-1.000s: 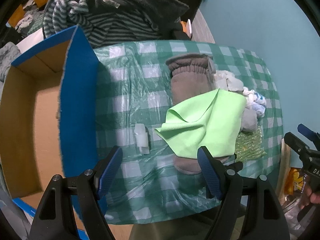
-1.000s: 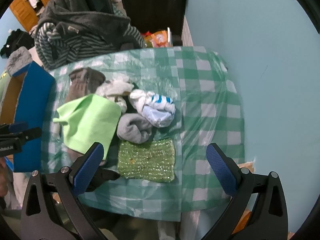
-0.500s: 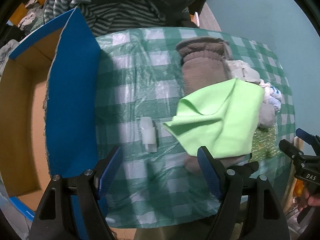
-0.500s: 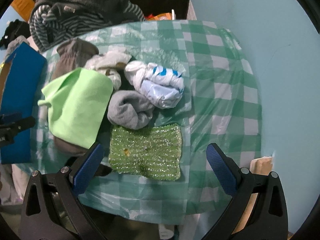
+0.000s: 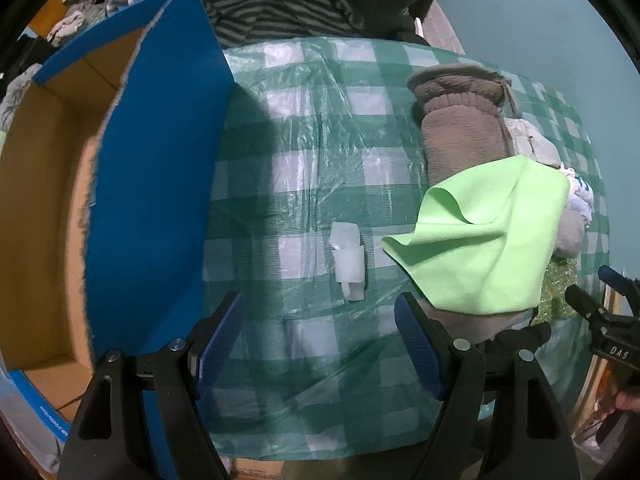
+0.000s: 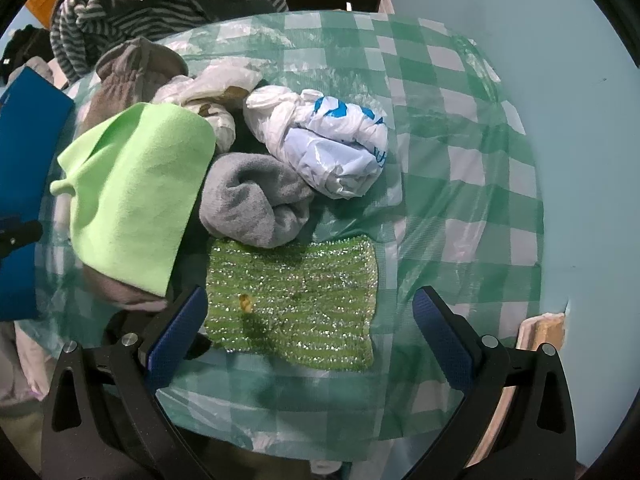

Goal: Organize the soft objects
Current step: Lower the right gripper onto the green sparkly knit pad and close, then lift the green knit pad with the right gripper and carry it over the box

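I held the left gripper (image 5: 318, 330) with its jaws apart and empty, the cardboard box (image 5: 48, 208) off to its left and the lime cloth (image 5: 484, 240) just ahead to its right. The right gripper (image 6: 310, 326) was likewise spread, poised over the sparkly green pad (image 6: 296, 300), the grey sock (image 6: 252, 200) beyond it. I judged nothing was picked yet; next, closing on that pad, probably a scrubber.

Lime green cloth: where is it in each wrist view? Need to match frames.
Left wrist: lime green cloth right of centre, draped over the brown fleece item.
Right wrist: left of centre, beside the grey sock.
Shared landmark: blue-sided cardboard box, at far left.
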A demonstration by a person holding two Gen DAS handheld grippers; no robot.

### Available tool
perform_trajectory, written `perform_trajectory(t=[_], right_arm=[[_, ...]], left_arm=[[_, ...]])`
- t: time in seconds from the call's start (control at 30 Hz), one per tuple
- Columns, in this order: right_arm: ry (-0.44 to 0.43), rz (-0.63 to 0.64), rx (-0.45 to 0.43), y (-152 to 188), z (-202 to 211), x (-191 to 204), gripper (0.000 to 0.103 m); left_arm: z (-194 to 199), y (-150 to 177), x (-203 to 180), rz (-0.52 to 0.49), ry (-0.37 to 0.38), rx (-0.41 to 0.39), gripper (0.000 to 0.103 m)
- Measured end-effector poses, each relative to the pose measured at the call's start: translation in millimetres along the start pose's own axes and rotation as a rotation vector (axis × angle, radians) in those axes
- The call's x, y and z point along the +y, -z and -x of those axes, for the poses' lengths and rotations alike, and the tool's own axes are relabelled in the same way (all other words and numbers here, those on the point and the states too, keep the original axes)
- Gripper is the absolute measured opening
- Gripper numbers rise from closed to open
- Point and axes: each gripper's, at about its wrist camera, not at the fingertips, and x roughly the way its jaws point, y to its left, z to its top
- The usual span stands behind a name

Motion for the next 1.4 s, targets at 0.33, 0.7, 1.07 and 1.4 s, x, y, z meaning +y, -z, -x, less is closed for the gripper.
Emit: perform_trajectory(t=[0.33,0.7,1.07,1.4], right_arm=[[0.038,-0.004,0.024,-1.6,-22.3,18.4,0.102],[0.047,-0.025,0.056,17.9,-49.1,26.8,0.093],[-0.001,-0.016,0.029,20.8,-55.5,15.3,0.057],[-0.080,-0.067,0.026,25.7,-47.6,-6.5,0.021]], left_arm=[[-33.7,-13.4,-8.7,-0.005,-0.012,0.040,0.073],[-49.6,-20.7,-6.1,0.017,-0.003,0.036,0.046],[-40.1,-31.3,-26.0,-0.039,0.043,0.030,0.016],[-16.6,-16.1,-24.0,-0.050,0.053,0.008,0.015]])
